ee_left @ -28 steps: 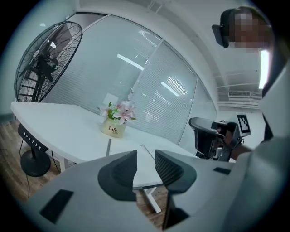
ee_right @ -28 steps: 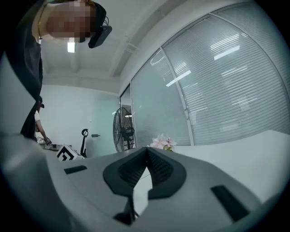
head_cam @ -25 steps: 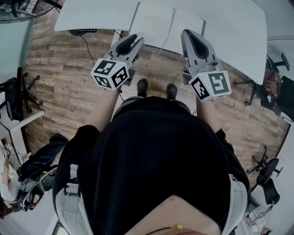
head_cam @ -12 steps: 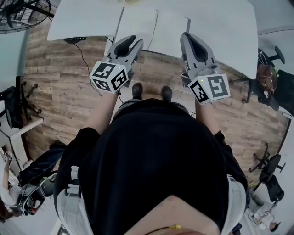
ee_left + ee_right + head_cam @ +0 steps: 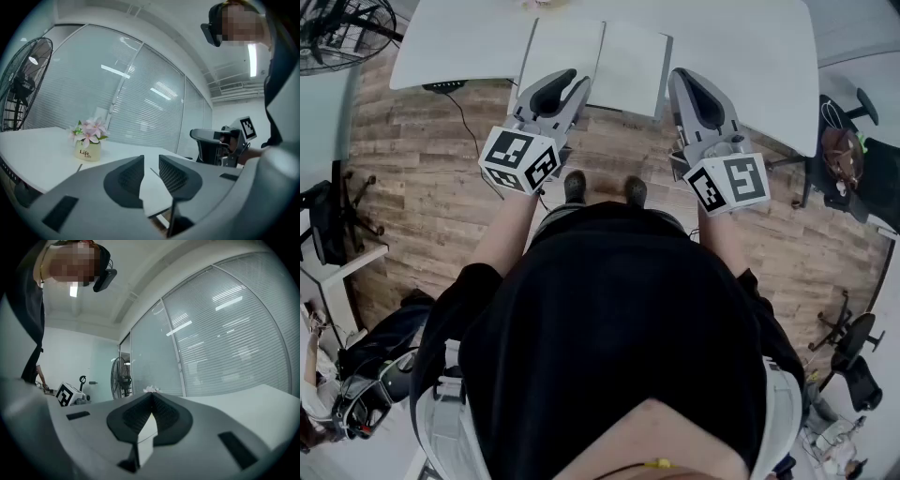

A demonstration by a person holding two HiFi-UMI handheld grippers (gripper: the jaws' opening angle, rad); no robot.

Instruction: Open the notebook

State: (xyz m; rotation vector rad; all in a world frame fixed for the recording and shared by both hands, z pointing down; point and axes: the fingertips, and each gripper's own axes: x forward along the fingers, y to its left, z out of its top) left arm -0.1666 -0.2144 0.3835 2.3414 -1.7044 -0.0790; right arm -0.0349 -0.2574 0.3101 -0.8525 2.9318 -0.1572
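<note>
The notebook (image 5: 595,54) lies spread open, white pages up, at the front edge of the white table (image 5: 450,42). My left gripper (image 5: 574,84) hangs at that edge, just before the notebook's left page. Its jaws stand a narrow gap apart and are closing, with nothing between them; a white page (image 5: 154,197) shows through the gap. My right gripper (image 5: 682,77) is level, to the right of the notebook's right page, and shut on nothing, its tips (image 5: 151,397) meeting. Neither gripper touches the notebook.
A small pot of pink flowers (image 5: 88,140) stands farther back on the table. A floor fan (image 5: 342,23) is at the far left. Office chairs (image 5: 853,159) stand to the right on the wooden floor (image 5: 422,178). Glass walls with blinds rise behind the table.
Both grippers have come forward to the table's front edge. In the head view the table and notebook have slid left and closer, so the notebook now lies between the two grippers.
</note>
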